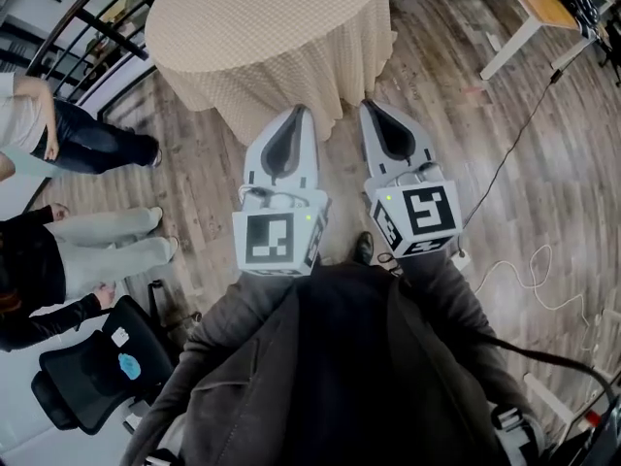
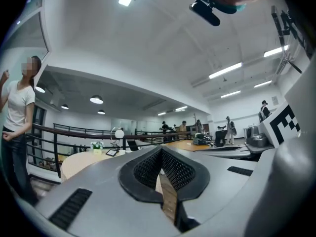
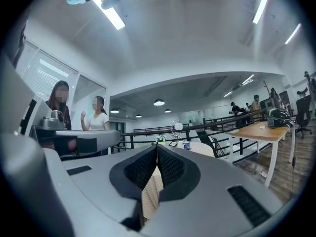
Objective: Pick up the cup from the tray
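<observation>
Head view. Looks steeply down on two grey, smooth-shelled tools held side by side, left tool (image 1: 299, 113) and right tool (image 1: 373, 107). Each tapers to a closed point and carries a marker cube (image 1: 277, 241) at the rear. Just ahead of the tips, a round bench (image 1: 267, 37) draped in beige woven cloth (image 1: 291, 100) that hangs in soft folds. Far part of the top cut off by the frame edge, so the cup stays out of sight here. Plank wood floor (image 1: 543, 192) all round.

Left gripper view. Black ribbed pads (image 2: 147, 170) meet at the tips with nothing between them; only a sliver of floor and cloth through the slit lower down. Beyond, the pale bench top with a small potted plant (image 2: 97, 146) and a white globe lamp (image 2: 118, 133). Cup hidden or too small to tell.

Right gripper view. Pads pressed together here too, empty. Past the tips and a little to the right stands the cup (image 3: 186, 145) on the bench top, small, bluish, blurred, well apart from the tool. Tray not to be made out; a dark flat thing (image 3: 172, 143) just left of the cup, too small to identify.
</observation>
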A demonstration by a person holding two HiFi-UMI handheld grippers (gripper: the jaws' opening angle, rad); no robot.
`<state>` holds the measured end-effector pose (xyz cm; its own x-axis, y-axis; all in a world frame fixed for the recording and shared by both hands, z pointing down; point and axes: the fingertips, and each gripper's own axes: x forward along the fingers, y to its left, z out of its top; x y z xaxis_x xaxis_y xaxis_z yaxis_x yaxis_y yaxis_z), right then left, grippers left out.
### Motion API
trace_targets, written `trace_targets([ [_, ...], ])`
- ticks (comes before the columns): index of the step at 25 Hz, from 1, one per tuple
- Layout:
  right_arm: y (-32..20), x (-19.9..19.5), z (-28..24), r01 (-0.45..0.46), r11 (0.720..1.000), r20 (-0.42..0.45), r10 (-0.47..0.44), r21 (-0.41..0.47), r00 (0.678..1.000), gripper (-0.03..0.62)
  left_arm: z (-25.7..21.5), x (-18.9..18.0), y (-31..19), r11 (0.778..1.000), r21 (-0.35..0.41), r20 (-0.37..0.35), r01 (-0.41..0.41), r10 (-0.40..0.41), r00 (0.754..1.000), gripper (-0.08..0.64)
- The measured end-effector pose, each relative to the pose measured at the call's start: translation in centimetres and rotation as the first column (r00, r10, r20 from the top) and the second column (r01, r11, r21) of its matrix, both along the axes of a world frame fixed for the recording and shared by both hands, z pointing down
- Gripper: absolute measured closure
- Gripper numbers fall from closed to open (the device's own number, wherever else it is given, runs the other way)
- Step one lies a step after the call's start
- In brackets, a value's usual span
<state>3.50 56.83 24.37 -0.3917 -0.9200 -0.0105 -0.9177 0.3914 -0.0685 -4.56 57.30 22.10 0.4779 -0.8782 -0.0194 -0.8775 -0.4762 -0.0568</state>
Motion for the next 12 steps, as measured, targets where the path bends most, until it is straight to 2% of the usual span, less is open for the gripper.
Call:
trace_targets([
  [6,-0.1,2.7,0.6,0.034,0.999,0.007,-0.034,-0.015,0.999,0.584,1.5,3.4,0.3,0.999,-0.047,0.030,0.008,-0.007,1.000,0.555],
  [9,-0.4,2.3,2.0,0.058,0.997,0.018,-0.057,-0.049,0.998,0.584,2.8,2.9,0.1,0.996,-0.087,0.046,0.033,-0.029,0.999,0.555],
  [12,-1.5,1.8,2.4,0.064,0.996,0.017,-0.063,-0.067,0.998,0.584,2.7,2.1,-0.8,0.995,-0.091,0.044,0.044,-0.040,0.998,0.555],
])
